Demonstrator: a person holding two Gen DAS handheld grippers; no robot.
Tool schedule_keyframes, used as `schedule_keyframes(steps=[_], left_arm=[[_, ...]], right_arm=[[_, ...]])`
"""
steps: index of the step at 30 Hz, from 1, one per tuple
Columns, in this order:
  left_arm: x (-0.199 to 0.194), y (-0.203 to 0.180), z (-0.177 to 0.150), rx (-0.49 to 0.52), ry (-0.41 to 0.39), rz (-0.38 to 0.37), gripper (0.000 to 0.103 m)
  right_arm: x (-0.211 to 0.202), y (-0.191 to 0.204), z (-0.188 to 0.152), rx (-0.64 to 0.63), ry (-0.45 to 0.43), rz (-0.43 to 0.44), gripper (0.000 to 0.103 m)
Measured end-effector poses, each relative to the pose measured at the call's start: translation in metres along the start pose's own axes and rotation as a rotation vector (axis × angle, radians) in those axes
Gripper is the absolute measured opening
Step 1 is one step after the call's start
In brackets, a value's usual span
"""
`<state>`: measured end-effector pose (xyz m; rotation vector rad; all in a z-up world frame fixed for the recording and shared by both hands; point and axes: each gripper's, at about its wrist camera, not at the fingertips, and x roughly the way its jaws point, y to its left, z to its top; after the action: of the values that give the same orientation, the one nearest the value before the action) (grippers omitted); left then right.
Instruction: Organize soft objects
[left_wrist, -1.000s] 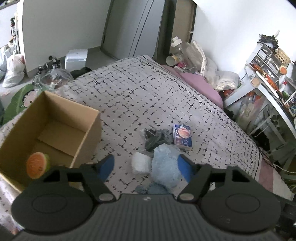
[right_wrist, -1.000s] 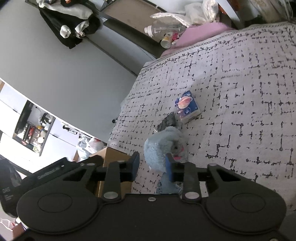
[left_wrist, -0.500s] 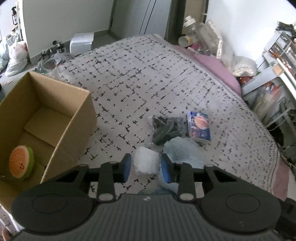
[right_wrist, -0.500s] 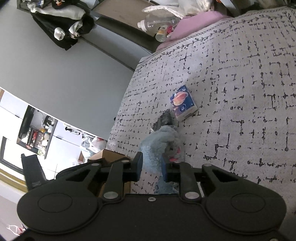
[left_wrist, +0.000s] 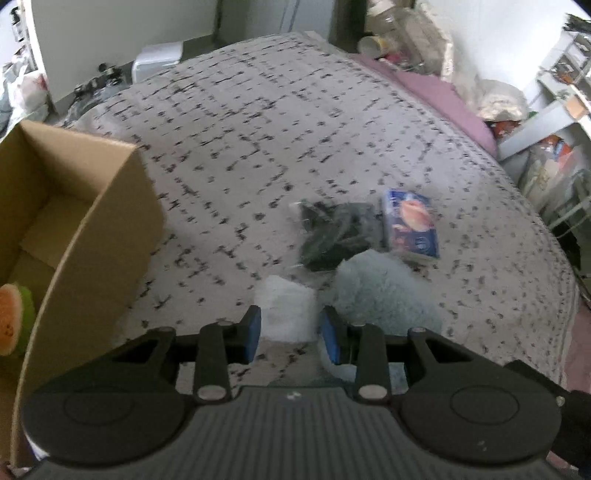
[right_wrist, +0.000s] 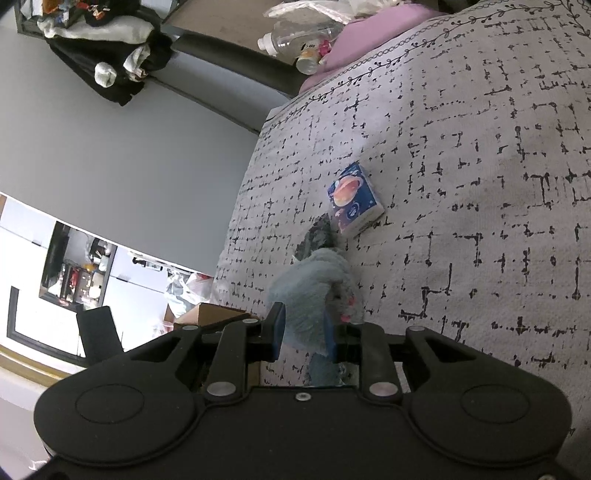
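On the bed (left_wrist: 295, 122), a white bundle (left_wrist: 286, 312) is pinched between the left tongs (left_wrist: 290, 334), and the blue plush (right_wrist: 314, 295) between the right tongs (right_wrist: 304, 332) (both narrowed). The box (left_wrist: 88, 236) is seen left, nearer the left tongs.

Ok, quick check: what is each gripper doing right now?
Left gripper: closed on the white soft bundle.
Right gripper: closed on the light blue plush toy.
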<state>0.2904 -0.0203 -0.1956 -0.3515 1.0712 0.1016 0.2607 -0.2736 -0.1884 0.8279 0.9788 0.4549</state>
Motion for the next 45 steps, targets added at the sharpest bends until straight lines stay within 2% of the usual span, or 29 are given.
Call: schedule_keyframes(steps=[5, 9, 12, 22, 24, 27, 29, 34, 42, 45], left_arm=[[0.000, -0.010, 0.001, -0.008, 0.001, -0.088, 0.040], [0.003, -0.019, 0.001, -0.018, 0.000, -0.123, 0.045], [0.007, -0.024, 0.000, -0.032, 0.014, -0.166, 0.052], [0.018, -0.037, -0.003, -0.040, 0.025, -0.196, 0.055], [0.018, -0.039, -0.004, -0.035, 0.015, -0.200, 0.055], [0.021, -0.039, -0.005, -0.054, 0.031, -0.236, 0.044], [0.020, -0.041, -0.005, -0.045, 0.027, -0.253, 0.028], [0.013, -0.050, -0.008, -0.003, 0.013, -0.252, 0.022], [0.001, -0.048, -0.015, -0.011, 0.007, -0.259, 0.019], [-0.004, -0.048, -0.017, -0.008, 0.006, -0.240, 0.019]], right_arm=[[0.000, -0.008, 0.004, 0.035, -0.014, 0.000, 0.025], [-0.001, -0.010, 0.005, 0.046, -0.026, 0.005, 0.025], [-0.002, -0.015, 0.007, 0.065, -0.037, 0.001, 0.025], [-0.002, -0.032, 0.013, 0.163, -0.074, -0.018, 0.027], [0.000, -0.035, 0.014, 0.177, -0.078, -0.027, 0.028], [0.003, -0.038, 0.016, 0.186, -0.074, -0.036, 0.029], [0.005, -0.038, 0.016, 0.183, -0.071, -0.042, 0.029], [0.011, -0.041, 0.016, 0.194, -0.065, -0.058, 0.029], [0.013, -0.035, 0.014, 0.145, -0.060, -0.100, 0.029], [0.016, -0.029, 0.010, 0.100, -0.046, -0.135, 0.021]])
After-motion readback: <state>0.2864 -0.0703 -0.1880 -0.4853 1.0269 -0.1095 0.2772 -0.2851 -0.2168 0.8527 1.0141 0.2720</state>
